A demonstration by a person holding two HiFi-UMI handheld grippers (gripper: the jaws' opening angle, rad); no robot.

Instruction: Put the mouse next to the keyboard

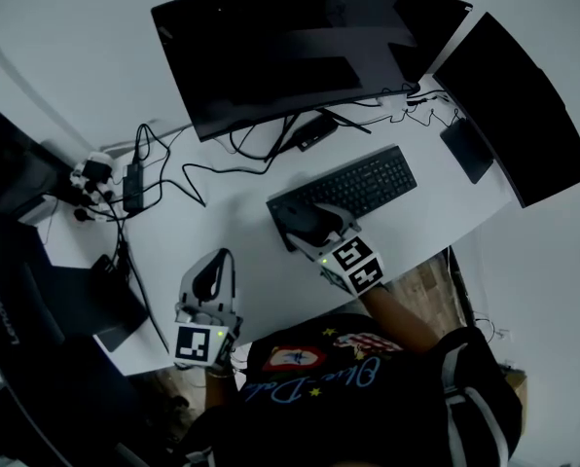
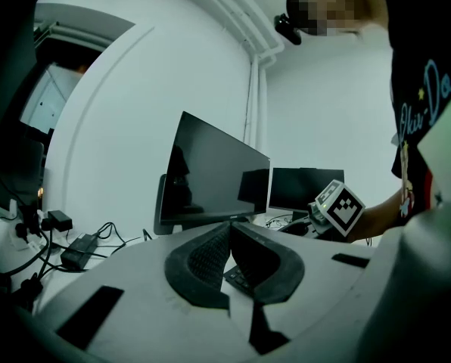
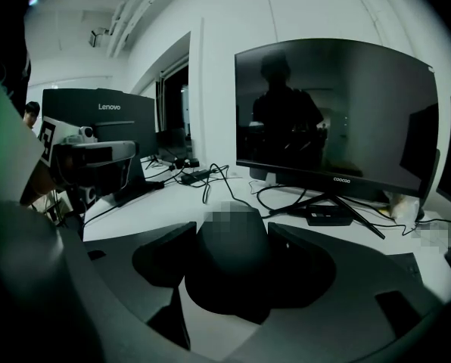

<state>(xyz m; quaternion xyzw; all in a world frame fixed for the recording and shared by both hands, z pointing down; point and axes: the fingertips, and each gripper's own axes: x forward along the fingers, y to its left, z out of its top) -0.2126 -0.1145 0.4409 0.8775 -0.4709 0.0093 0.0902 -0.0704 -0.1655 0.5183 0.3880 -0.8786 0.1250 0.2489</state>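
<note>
mouse (image 3: 229,259) is clasped between the right gripper's (image 1: 308,224) jaws, at the keyboard's (image 1: 368,185) left end. only the right gripper view shows its long axis, running along the jaws toward the cables (image 3: 210,178). left gripper (image 2: 229,237) is clenched on nothing.

Bare table (image 1: 246,230) lies open at frame centre, between the left tongs (image 1: 215,266) and the keyboard (image 1: 368,183). Cables (image 1: 163,168) clutter the upper left. A curved monitor (image 1: 300,47) and a second monitor (image 1: 514,115) wall off the top and right.
</note>
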